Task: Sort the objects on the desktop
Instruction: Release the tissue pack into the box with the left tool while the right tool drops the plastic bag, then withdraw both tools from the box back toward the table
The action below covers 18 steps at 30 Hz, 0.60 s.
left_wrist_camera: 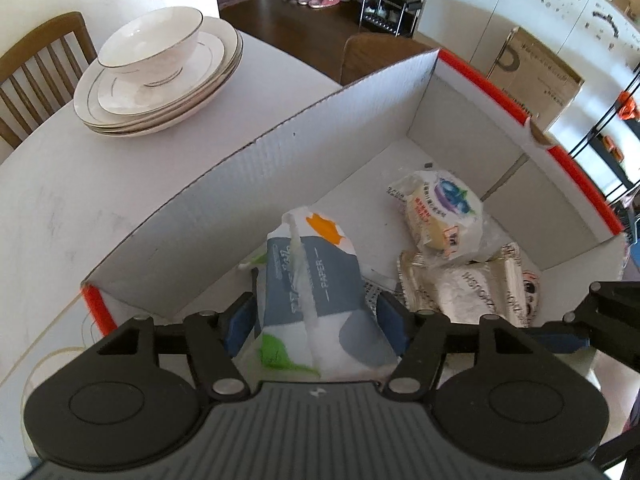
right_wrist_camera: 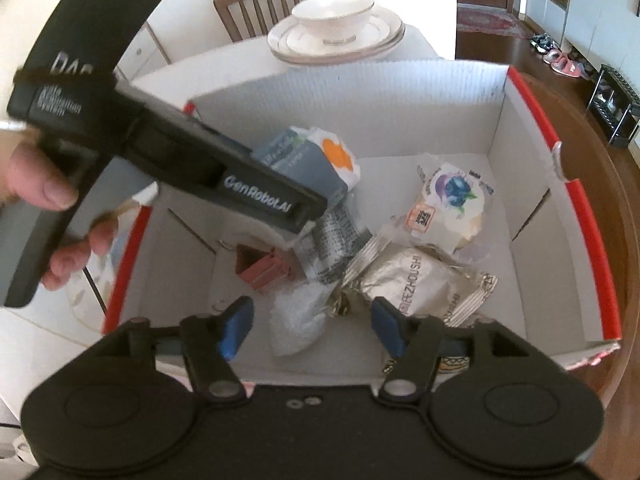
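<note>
My left gripper (left_wrist_camera: 316, 320) is shut on a tissue pack (left_wrist_camera: 316, 280) printed grey, white and orange, and holds it over the white cardboard box (left_wrist_camera: 248, 184) with red edges. In the right wrist view the left gripper's body (right_wrist_camera: 224, 176) crosses above the box and the tissue pack (right_wrist_camera: 316, 160) shows beyond it. My right gripper (right_wrist_camera: 312, 324) is open and empty above the box's near side. In the box lie a blueberry snack packet (right_wrist_camera: 452, 200), a silver snack packet (right_wrist_camera: 416, 280), a brown clip-like object (right_wrist_camera: 264, 268) and a clear plastic wrapper (right_wrist_camera: 296, 320).
A bowl (left_wrist_camera: 152, 48) sits on stacked plates (left_wrist_camera: 160, 100) on the white table, left of the box. A wooden chair (left_wrist_camera: 36, 72) stands behind the plates. A second chair back (left_wrist_camera: 376, 52) and a brown cardboard carton (left_wrist_camera: 536, 76) stand beyond the box.
</note>
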### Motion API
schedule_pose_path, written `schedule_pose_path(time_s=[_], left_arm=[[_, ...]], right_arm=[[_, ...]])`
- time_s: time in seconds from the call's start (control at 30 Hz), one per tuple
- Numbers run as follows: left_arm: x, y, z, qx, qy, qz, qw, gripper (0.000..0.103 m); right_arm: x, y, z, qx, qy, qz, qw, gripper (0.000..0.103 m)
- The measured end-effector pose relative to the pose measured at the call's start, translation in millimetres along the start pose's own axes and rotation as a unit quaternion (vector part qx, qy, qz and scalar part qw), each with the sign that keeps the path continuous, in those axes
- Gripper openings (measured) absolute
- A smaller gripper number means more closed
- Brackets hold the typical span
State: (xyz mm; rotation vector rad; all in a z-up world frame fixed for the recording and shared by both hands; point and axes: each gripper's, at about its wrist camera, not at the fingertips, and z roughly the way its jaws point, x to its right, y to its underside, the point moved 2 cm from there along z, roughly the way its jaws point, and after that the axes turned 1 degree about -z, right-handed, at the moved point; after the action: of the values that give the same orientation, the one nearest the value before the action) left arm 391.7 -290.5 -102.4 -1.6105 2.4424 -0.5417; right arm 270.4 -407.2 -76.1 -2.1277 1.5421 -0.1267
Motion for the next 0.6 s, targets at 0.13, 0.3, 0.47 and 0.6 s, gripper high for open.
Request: schedule_pose_path(time_s=[0.13,0.3,0.47,0.6], left_arm=[[0,5,-18,0.015,0.009,-0.009,0.9998,0.065],[-1,13,-44,0.044,0.014,-0.017,0.9988,0.065],[-2,27,-71,0.075,0.013,-0.03,0.9967,0.065],[2,44,-94,0.095,0.007,-0.039,0.9946,0.065]], right_arm=[[-6,0,-12,0.013,-0.005,0.003,1.0,0.065],[-6,6,-29,0.029,-0.004,-0.002,1.0,0.066],[-1,10,-44,0.047,0.001,-0.007,0.999,0.073],[0,12,-54,0.06,-0.002,-0.003,0.998,0.073]])
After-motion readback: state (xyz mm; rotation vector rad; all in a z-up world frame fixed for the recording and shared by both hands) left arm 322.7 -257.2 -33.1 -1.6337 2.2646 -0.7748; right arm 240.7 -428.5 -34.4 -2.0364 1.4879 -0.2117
